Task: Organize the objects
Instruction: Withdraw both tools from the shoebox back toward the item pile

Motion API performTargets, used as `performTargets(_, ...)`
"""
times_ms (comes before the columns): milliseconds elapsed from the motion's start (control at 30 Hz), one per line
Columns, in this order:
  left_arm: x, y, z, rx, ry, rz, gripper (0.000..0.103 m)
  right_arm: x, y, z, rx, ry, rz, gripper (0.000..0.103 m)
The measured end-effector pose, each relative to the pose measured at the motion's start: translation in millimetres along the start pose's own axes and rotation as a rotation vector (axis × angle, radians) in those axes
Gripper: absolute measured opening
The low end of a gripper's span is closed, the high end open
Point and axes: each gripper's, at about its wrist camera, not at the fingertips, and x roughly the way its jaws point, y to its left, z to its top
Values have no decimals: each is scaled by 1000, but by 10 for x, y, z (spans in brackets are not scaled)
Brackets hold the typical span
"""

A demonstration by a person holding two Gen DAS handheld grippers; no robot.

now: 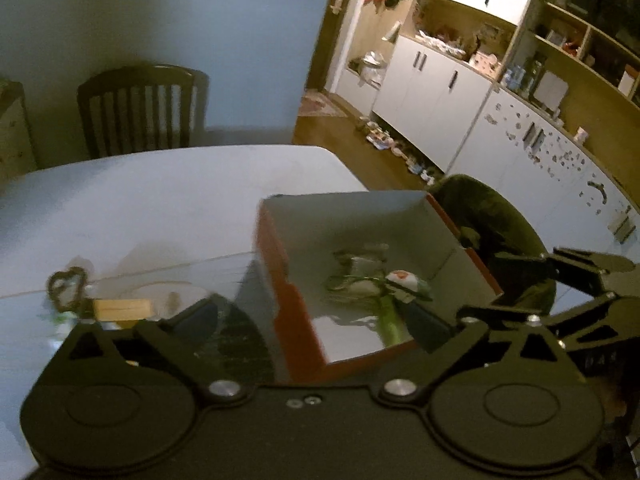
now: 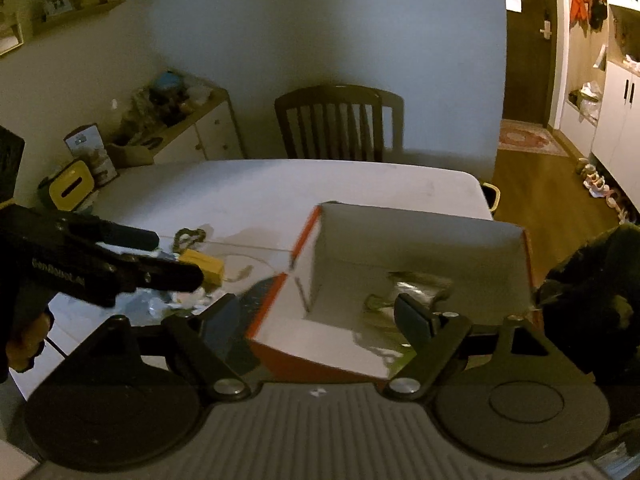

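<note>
**Box at the table's right edge, both grippers spread**

The box (image 1: 400,240), orange outside and white inside, sits open at the right edge of the table (image 1: 160,200) and holds a blurred heap of items (image 1: 372,280). Left of it, near the front edge, lie a wooden block (image 2: 202,266) and a dark chain (image 2: 190,237). The left gripper (image 1: 316,320) straddles the box's left wall, jaws apart and empty. The right gripper (image 2: 320,316) hangs over the box's front left corner, jaws likewise apart. A chair (image 2: 340,124) stands at the far edge.
</note>
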Motion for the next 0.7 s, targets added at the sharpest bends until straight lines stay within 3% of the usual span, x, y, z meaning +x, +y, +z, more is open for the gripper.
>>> performTargets(533,-381,1285,-114,-71,-65,219,103,486,1034,-12,20,43,39,85)
performTargets(700,-309,1610,-152,-91,-56,224,103,696,1244,30,8,65,32,85)
